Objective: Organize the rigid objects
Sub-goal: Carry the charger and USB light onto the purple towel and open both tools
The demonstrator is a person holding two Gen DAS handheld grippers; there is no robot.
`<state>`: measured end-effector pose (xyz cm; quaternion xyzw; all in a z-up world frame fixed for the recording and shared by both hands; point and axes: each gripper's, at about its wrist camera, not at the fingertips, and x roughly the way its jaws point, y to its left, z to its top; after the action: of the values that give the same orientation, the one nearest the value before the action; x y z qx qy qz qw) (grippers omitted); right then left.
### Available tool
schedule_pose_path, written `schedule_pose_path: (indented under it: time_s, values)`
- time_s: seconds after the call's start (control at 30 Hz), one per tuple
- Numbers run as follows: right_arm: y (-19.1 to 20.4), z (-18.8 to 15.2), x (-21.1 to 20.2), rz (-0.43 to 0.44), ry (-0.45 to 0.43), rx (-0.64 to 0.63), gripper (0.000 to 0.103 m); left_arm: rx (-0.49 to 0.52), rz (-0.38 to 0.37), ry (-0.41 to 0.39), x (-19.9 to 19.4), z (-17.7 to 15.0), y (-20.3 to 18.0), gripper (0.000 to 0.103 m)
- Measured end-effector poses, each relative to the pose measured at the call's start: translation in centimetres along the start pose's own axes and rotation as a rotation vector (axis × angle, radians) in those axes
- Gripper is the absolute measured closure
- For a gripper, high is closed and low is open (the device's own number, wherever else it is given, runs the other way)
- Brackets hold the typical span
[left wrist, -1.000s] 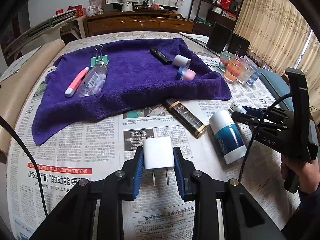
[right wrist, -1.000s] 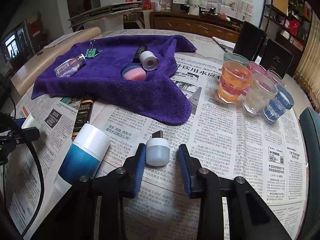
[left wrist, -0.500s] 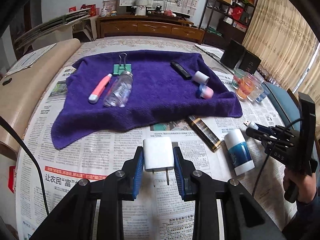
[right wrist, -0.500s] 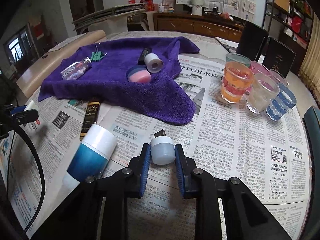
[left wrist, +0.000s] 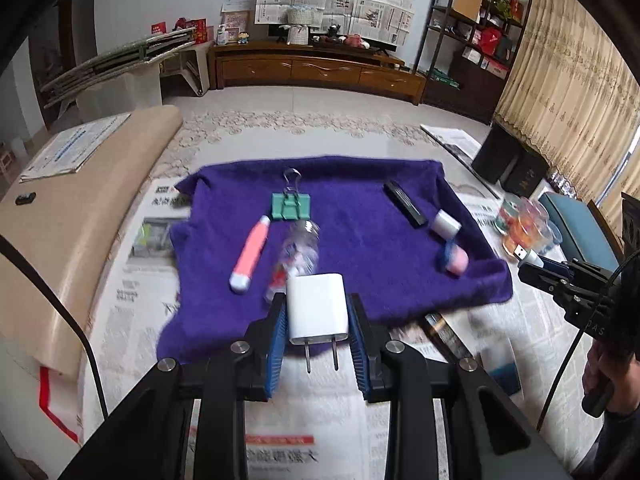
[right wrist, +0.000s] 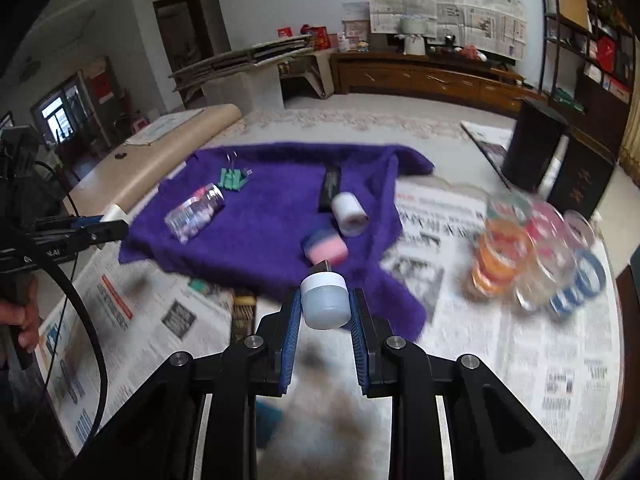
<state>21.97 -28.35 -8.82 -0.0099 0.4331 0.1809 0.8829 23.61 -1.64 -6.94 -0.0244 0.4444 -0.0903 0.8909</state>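
Observation:
My left gripper [left wrist: 318, 316] is shut on a white plug charger [left wrist: 317, 306], prongs pointing down, held above the near edge of the purple towel [left wrist: 360, 248]. My right gripper [right wrist: 325, 316] is shut on a small white USB adapter [right wrist: 324, 300], lifted above the towel's [right wrist: 272, 216] near corner. On the towel lie a pink pen [left wrist: 250, 254], a clear small bottle [left wrist: 298, 254], a green binder clip [left wrist: 291, 205], a black stick [left wrist: 404, 203], a white roll [left wrist: 445, 222] and a pink-blue case [left wrist: 454, 257].
Coloured glasses [right wrist: 536, 248] stand in a cluster at the right. A black-gold box [left wrist: 446, 334] and a blue-white tube [left wrist: 500, 366] lie on the newspaper near the towel. Two black boxes [right wrist: 556, 160] stand at the back right. A beige bench [left wrist: 80, 200] runs along the left.
Both grippers have risen and tilted back with their objects, so the table looks farther off. The right gripper closed on the adapter and lifted it off the newspaper.

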Motion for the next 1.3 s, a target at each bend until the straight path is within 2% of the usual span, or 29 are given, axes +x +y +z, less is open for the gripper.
schedule_pose_path:
  time_s: [0.23, 0.43, 0.53, 0.83, 1.0, 1.3]
  values:
    - [1.9, 5.6, 4.2, 0.045, 0.007, -0.045, 0.079, -0.011, 0.013, 0.003, 2.7, 3.4, 3.0, 0.075]
    - [3.3, 8.0, 8.7, 0.056, 0.066, -0.085, 0.079, -0.041, 0.01, 0.027, 6.6, 5.9, 5.4, 0.075]
    - [3.7, 8.1, 11.1, 0.05, 0.126, -0.111, 0.079, -0.037, 0.006, 0.049, 8.8, 7.0, 6.0, 0.075]
    - [4.2, 7.2, 14.1, 0.038, 0.206, -0.163, 0.079, 0.011, 0.043, 0.123, 14.2, 8.3, 6.1, 0.075]
    - [4.7, 6.7, 15.0, 0.022, 0.244, -0.208, 0.079, 0.035, 0.075, 0.165, 15.5, 8.0, 6.3, 0.075]
    - [5.2, 6.5, 15.0, 0.011, 0.27, -0.278, 0.079, 0.143, 0.109, 0.195, 15.6, 8.3, 5.3, 0.074]
